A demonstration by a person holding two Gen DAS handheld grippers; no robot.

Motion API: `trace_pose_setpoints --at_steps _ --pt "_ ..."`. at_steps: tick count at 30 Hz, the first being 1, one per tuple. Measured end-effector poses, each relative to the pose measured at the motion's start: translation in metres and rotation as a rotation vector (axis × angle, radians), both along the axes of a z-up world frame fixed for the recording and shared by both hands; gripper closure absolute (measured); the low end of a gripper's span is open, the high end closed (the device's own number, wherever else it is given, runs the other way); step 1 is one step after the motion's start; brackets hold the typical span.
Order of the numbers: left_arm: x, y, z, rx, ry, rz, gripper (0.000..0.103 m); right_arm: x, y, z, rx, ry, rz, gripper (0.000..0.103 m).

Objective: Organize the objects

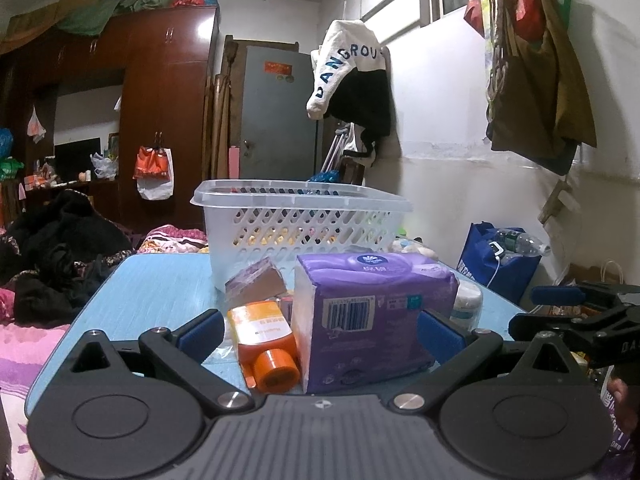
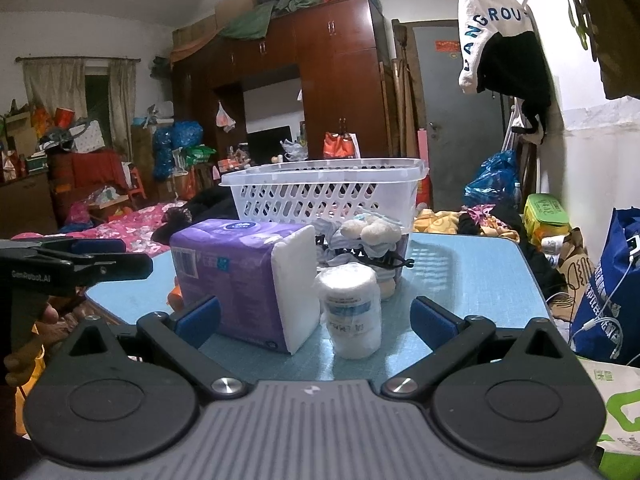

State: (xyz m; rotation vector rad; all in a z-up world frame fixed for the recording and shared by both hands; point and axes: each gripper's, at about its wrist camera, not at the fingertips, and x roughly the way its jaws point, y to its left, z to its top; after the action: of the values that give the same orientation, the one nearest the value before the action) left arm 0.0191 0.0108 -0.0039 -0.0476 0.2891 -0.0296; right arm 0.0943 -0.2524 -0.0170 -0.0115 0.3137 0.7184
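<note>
Left wrist view: left tool is spread wide around purple tissue pack and orange bottle on blue tabletop, before white basket. Right tool is spread wide, empty, near white roll.

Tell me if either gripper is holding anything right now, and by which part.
Nothing is held. The left gripper and right gripper are both open in front of the purple pack.
</note>
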Motion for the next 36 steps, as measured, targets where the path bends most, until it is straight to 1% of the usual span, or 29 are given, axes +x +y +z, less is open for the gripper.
trace_pose_setpoints --at_steps 6,10,17,26,33,36 --pt "0.0012 0.0018 -0.0008 -0.006 0.005 0.004 0.000 0.0006 -0.0025 0.0004 0.011 0.001 0.003 0.000" --pt "0.0014 -0.0001 -0.0014 0.003 0.006 0.001 0.000 0.0006 -0.0028 0.0003 0.028 0.006 0.038 0.000" --pt "0.0012 0.0000 -0.0019 -0.001 0.009 0.000 0.000 0.0012 -0.0017 -0.0005 0.028 0.003 0.044 0.000" --pt "0.0013 0.0005 -0.0024 0.002 0.011 -0.002 0.000 0.0006 -0.0009 -0.0016 0.004 -0.007 0.018 0.000" --pt "0.0019 0.0004 -0.0029 0.003 0.014 -0.001 0.000 0.0002 -0.0059 0.0007 0.032 -0.035 -0.012 0.000" --pt "0.0019 0.0004 -0.0030 0.003 0.013 0.001 0.000 -0.0005 -0.0061 0.0006 0.037 -0.061 -0.022 0.000"
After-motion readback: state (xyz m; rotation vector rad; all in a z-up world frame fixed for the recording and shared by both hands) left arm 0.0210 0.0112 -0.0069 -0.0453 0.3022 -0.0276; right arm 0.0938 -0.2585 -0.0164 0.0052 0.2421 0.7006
